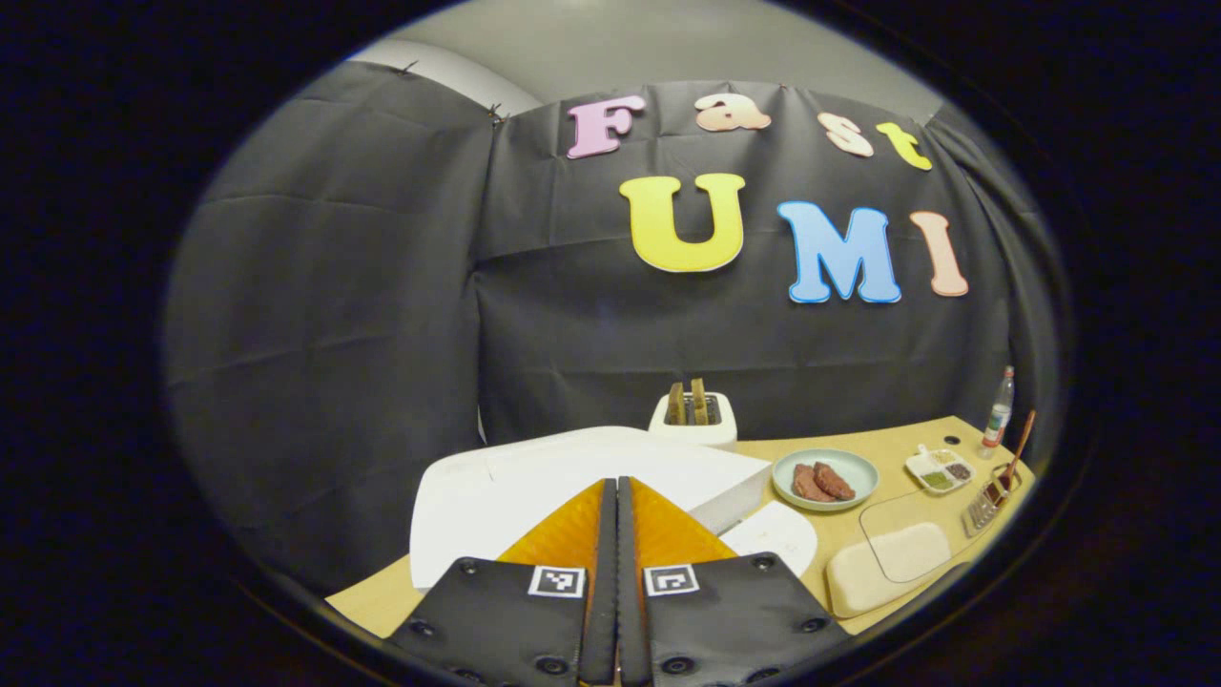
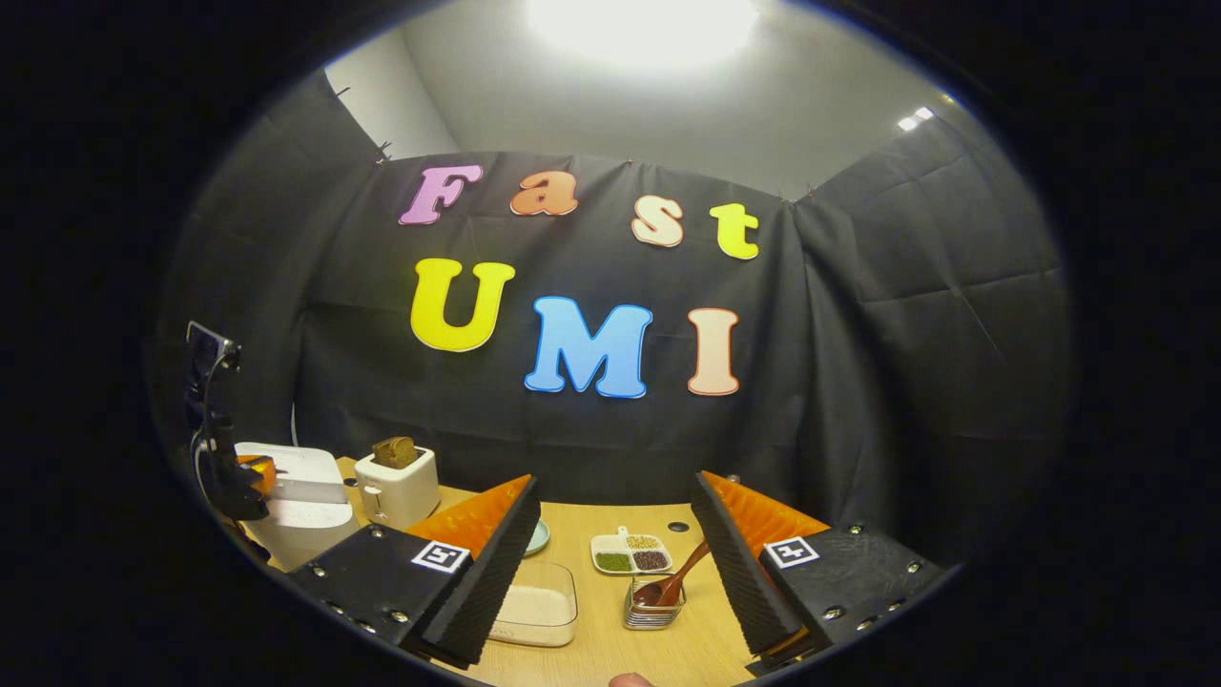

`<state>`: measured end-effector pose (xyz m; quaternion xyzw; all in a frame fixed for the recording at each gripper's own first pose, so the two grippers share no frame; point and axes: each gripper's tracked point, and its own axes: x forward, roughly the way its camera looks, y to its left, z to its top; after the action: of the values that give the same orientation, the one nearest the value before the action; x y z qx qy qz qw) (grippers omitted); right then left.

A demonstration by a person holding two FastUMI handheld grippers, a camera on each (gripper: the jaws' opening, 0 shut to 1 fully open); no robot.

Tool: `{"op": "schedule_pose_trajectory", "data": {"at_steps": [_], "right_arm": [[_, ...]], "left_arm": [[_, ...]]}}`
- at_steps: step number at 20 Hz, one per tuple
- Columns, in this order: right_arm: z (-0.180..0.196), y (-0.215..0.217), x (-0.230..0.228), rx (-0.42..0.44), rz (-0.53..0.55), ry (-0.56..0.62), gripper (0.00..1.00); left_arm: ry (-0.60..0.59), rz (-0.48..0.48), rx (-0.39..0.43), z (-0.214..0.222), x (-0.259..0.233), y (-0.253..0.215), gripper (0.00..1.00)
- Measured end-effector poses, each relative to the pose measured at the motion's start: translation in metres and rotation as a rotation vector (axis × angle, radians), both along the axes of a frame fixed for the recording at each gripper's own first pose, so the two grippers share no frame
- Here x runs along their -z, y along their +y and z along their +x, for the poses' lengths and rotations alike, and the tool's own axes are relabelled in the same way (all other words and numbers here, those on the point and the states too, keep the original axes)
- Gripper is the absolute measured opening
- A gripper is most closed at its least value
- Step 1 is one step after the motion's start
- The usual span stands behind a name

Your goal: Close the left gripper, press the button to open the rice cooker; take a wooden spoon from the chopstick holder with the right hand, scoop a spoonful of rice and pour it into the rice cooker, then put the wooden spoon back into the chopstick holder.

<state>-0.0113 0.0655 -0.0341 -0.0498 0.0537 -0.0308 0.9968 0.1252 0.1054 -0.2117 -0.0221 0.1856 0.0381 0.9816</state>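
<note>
No writing was legible. The small clear bottle [image 1: 999,410] at the far right bore a label too tiny to read; black-and-white square markers [image 1: 556,581] on the left gripper [image 1: 616,489] held no letters.

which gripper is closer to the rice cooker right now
Left. The left gripper, shut, hovers right over the rice cooker; the right gripper is open, facing the wooden spoon.

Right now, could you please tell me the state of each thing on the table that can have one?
White rice cooker: lid down.
Left tool: shut, over the cooker.
Right tool: open, empty.
Brown wooden spoon: standing in the wire chopstick holder.
Clear rice box: uncovered.
White toaster: bread up.
</note>
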Motion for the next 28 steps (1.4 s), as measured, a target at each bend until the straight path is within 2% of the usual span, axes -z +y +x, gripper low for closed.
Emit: {"op": "schedule_pose_trajectory", "data": {"at_steps": [1,3,7,11,12,13,17,20,24,28], "right_arm": [[0.0,0.003,-0.001,-0.007,-0.006,-0.004,0.97],[0.008,0.004,-0.006,-0.02,-0.017,-0.019,0.97],[0.028,-0.001,-0.004,-0.052,0.006,-0.024,0.97],[0.048,-0.03,0.004,-0.035,0.037,-0.02,0.97],[0.053,-0.039,0.009,-0.03,0.048,-0.009,0.97],[0.058,-0.048,0.015,-0.022,0.058,0.003,0.97],[0.08,-0.079,0.041,-0.003,0.093,0.053,0.97],[0.099,-0.101,0.069,0.012,0.125,0.116,0.97],[0.125,-0.127,0.114,0.039,0.174,0.213,0.97],[0.143,-0.149,0.163,0.084,0.228,0.318,0.97]], "left_arm": [[0.027,-0.038,-0.008,0.0,0.002,0.002,0.09],[-0.004,-0.079,-0.04,0.003,-0.015,0.01,0.09],[-0.131,0.019,-0.075,0.006,-0.071,0.025,0.09],[-0.215,0.011,-0.057,0.003,-0.116,0.004,0.11],[-0.235,0.02,-0.049,0.002,-0.123,-0.004,0.2],[-0.259,0.028,-0.042,-0.002,-0.135,-0.011,0.53],[-0.362,0.061,-0.012,-0.017,-0.183,-0.041,0.99],[-0.396,0.043,0.015,-0.03,-0.202,-0.066,0.96],[-0.383,0.032,0.022,-0.042,-0.205,-0.086,0.96],[-0.305,0.069,0.027,-0.048,-0.184,-0.097,0.98]]}}
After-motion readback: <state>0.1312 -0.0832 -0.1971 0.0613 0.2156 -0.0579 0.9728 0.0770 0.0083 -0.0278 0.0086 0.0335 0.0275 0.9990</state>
